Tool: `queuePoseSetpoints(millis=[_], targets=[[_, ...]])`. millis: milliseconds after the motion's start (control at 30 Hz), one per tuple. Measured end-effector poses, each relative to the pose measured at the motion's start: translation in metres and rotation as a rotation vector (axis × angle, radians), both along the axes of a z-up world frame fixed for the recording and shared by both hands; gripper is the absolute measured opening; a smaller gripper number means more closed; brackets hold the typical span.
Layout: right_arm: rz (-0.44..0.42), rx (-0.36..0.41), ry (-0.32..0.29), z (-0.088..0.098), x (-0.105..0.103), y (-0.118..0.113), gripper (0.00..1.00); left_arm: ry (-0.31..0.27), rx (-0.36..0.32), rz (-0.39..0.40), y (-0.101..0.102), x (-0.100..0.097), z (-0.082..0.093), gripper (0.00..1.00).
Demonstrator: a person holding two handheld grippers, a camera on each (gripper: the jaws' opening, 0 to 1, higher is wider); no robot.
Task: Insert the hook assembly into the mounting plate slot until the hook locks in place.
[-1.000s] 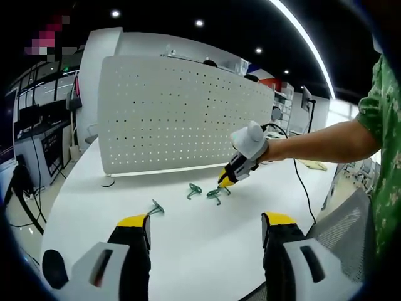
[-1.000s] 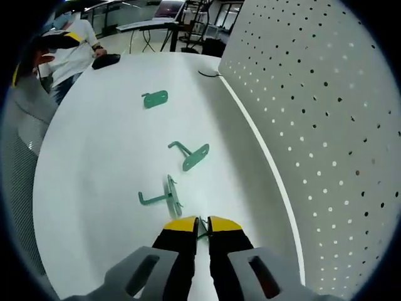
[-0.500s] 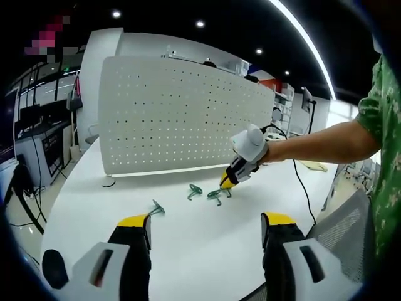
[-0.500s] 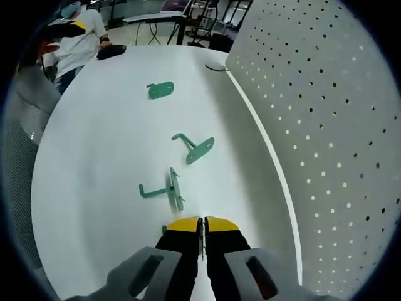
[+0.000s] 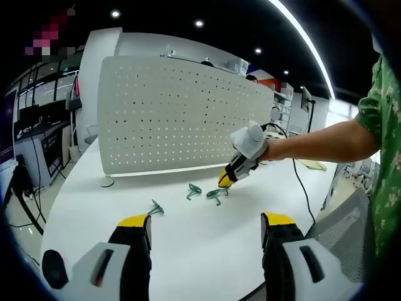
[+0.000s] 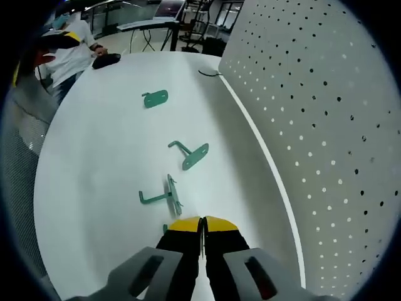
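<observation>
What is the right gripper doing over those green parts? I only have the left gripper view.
Observer: In the right gripper view, the right gripper has its jaws pressed together. A green sliver peeks out beside one tip; I cannot tell whether it is gripped.
Operator: What exactly are the parts ahead of it?
Observer: Nearest is a hook with upright plate, then a tipped hook, and farthest a flat oval plate.
Operator: Anyone else there?
Observer: A person in a white shirt at the table's far end.
</observation>
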State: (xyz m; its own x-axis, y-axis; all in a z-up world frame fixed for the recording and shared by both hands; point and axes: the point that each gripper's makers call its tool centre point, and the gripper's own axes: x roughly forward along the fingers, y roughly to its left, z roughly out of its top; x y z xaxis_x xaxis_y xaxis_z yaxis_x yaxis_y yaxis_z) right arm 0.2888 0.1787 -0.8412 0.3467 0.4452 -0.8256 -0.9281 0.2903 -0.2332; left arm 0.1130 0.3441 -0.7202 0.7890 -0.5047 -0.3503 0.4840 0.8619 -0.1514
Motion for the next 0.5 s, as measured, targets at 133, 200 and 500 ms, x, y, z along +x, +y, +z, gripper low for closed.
queuePoseSetpoints(millis=[133, 200, 500], targets=[[-0.031, 0.034, -0.006, 0.006, 0.002, 0.001, 0.00, -0.001, 0.000, -0.002, 0.000, 0.000, 0.000, 0.73], [-0.043, 0.053, -0.002, 0.009, 0.002, 0.001, 0.00, 0.000, 0.001, -0.004, -0.001, -0.001, 0.000, 0.73], [-0.073, 0.102, -0.017, 0.021, 0.000, 0.004, 0.00, 0.002, 0.005, -0.016, -0.003, -0.002, -0.001, 0.72]])
